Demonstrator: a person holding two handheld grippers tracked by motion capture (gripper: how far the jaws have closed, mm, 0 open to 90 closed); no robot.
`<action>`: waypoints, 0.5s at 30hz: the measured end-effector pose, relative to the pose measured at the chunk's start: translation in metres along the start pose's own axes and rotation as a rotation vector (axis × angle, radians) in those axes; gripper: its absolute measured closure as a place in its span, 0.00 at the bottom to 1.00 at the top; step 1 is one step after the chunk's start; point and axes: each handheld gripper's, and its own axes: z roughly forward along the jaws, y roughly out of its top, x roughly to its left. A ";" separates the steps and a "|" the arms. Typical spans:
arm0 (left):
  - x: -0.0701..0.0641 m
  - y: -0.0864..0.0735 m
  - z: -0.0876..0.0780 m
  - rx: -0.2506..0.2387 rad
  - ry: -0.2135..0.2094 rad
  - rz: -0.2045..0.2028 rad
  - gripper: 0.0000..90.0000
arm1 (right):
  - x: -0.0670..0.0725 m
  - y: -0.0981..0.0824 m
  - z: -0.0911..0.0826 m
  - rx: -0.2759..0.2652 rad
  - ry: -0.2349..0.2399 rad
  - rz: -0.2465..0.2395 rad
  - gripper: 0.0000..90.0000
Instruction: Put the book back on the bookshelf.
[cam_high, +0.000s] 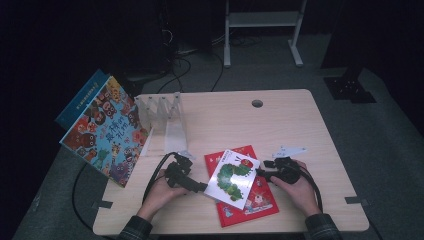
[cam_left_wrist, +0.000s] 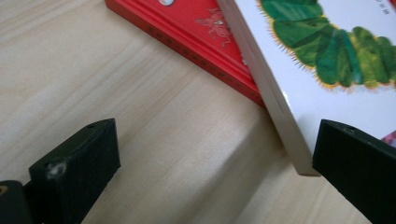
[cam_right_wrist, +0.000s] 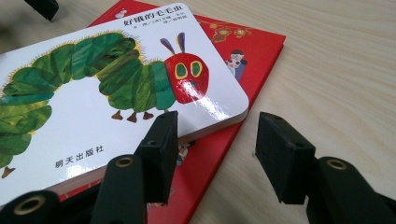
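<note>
Near edge of table (cam_high: 310, 125): caterpillar book (cam_high: 233, 177) lies askew atop red book (cam_high: 255, 200). L gripper (cam_high: 204, 187) spread wide at its left edge, one jaw over the corner, no pinch yet. R gripper (cam_high: 261, 173) released at the right edge. Square both on the cover edges, squeeze evenly, lift level toward the clear rack (cam_high: 162, 117) far left.

Place: a dim recording room or lab, not a home
Bench (cam_high: 300, 125): pale wood top with a cable hole (cam_high: 257, 103), standing alone at the centre
Floor (cam_high: 390, 145): grey carpet, with loose cables (cam_high: 185, 65) at upper centre
Background: black walls, and a metal stand (cam_high: 262, 30) at the top
</note>
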 end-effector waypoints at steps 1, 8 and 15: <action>0.000 0.000 -0.001 -0.001 0.000 0.000 0.00 | 0.001 0.001 0.001 0.001 0.002 -0.001 0.53; 0.000 -0.002 -0.006 -0.021 -0.045 -0.009 0.00 | 0.006 0.002 0.003 0.003 0.017 -0.019 0.53; -0.003 -0.001 -0.004 -0.028 -0.069 -0.015 0.00 | 0.017 0.004 0.009 0.014 0.042 -0.050 0.53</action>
